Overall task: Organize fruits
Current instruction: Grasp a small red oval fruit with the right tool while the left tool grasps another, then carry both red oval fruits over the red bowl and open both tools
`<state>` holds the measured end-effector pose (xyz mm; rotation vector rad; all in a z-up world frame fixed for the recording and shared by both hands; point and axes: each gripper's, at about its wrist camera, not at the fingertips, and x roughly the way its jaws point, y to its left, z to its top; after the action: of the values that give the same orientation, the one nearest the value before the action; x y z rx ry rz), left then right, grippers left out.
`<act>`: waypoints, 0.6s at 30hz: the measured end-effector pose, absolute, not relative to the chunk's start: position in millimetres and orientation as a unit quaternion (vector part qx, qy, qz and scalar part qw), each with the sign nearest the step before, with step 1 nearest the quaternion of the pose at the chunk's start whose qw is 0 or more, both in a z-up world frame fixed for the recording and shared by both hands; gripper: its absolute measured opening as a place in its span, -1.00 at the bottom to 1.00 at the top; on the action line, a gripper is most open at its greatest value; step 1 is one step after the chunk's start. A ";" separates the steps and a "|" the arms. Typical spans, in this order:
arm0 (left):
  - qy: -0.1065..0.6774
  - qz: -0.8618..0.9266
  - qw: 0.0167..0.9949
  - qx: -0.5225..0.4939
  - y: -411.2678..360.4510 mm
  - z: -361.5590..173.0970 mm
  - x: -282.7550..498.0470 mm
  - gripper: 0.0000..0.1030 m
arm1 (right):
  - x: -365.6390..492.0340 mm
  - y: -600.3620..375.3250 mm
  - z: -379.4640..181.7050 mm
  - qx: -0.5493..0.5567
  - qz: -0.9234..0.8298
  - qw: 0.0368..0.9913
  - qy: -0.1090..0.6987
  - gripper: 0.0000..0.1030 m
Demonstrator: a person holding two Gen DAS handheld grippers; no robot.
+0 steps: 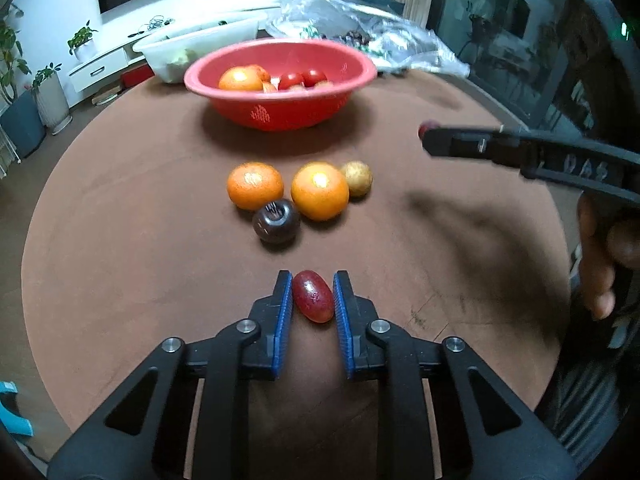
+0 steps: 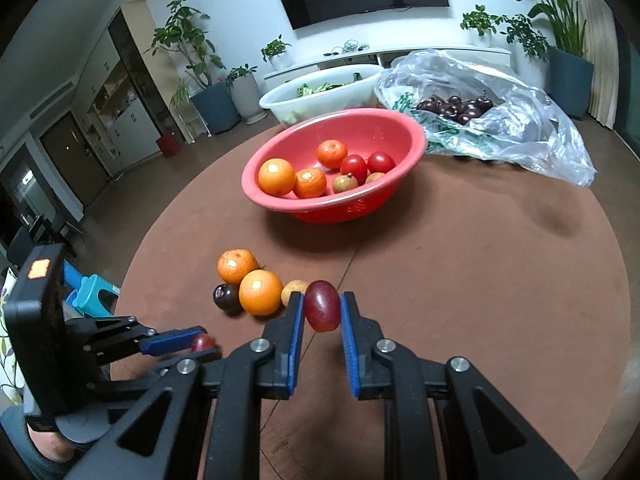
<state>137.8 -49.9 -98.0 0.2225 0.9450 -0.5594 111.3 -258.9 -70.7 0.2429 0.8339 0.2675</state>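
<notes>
My left gripper (image 1: 313,286) is shut on a red grape (image 1: 313,297), held low over the brown table. My right gripper (image 2: 322,304) is shut on another red grape (image 2: 322,311), held above the table. On the table lie two oranges (image 1: 255,186) (image 1: 319,191), a dark plum (image 1: 276,221) and a small yellowish fruit (image 1: 357,178). A red bowl (image 1: 280,114) behind them holds oranges, tomatoes and other small fruits (image 2: 344,183). The right gripper shows in the left wrist view (image 1: 426,133) and the left gripper shows in the right wrist view (image 2: 204,345).
A white basin (image 2: 320,100) with greens stands behind the red bowl. A clear plastic bag (image 2: 520,128) with dark cherries lies at the back right. The round table's edge (image 2: 136,264) runs close on the left.
</notes>
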 end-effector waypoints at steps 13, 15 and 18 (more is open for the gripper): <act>0.385 -0.281 0.875 0.090 -46.7 -14.5 241.6 -0.63 | 151.7 -261.6 -18.7 0.071 0.104 0.913 0.387 -0.61; 0.389 -0.288 0.870 0.089 -56.1 -14.1 265.6 -0.63 | 175.1 -257.5 -11.4 0.054 0.101 0.912 0.395 -0.61; 0.398 -0.294 0.862 0.106 -73.8 -22.7 295.2 -0.63 | 207.3 -253.6 -14.5 0.039 0.095 0.905 0.413 -0.61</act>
<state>295.2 -73.8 -22.7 0.2222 0.8356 -0.6167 207.3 -253.6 -14.5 0.0814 0.8540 0.1953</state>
